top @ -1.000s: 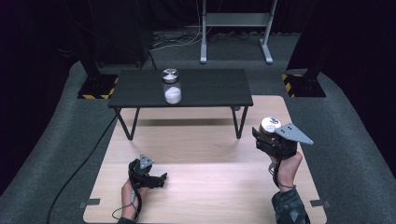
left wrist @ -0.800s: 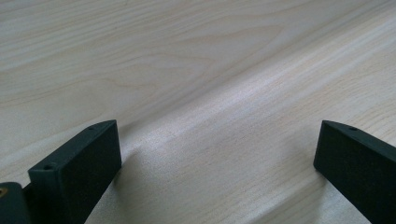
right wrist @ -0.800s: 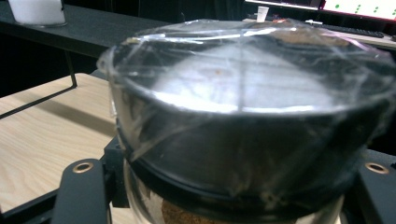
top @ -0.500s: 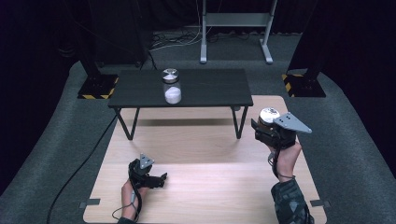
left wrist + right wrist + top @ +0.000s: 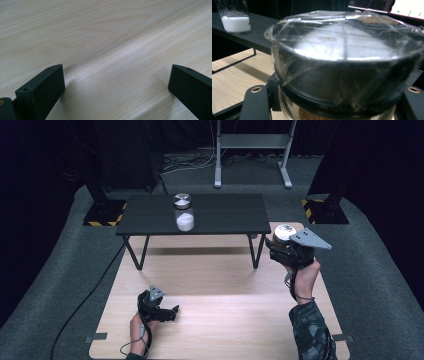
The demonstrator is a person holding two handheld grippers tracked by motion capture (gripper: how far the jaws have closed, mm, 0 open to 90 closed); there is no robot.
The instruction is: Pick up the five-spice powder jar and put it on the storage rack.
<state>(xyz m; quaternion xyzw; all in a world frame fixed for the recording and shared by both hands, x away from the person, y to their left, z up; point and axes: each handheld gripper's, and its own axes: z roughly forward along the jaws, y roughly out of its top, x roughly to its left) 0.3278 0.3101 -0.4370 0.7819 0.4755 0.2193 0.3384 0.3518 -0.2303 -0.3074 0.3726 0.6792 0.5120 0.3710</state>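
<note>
Jar [image 5: 342,72] clamped in right gripper [image 5: 285,251], plastic-wrapped lid close-up; left gripper [image 5: 116,92] agape, empty.

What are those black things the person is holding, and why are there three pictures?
Those are grabbing tools, one in each hand, each with two black jaws that pinch. One picture comes from a camera above, looking down at the wooden board and the small black table. The other two come from little cameras riding on the tools. The left gripper rests low over the board with its jaws wide apart and nothing between them. The right gripper is squeezing a jar with a shiny lid, lifted beside the table's corner. Another jar, with white powder inside, stands on the black table.
</note>
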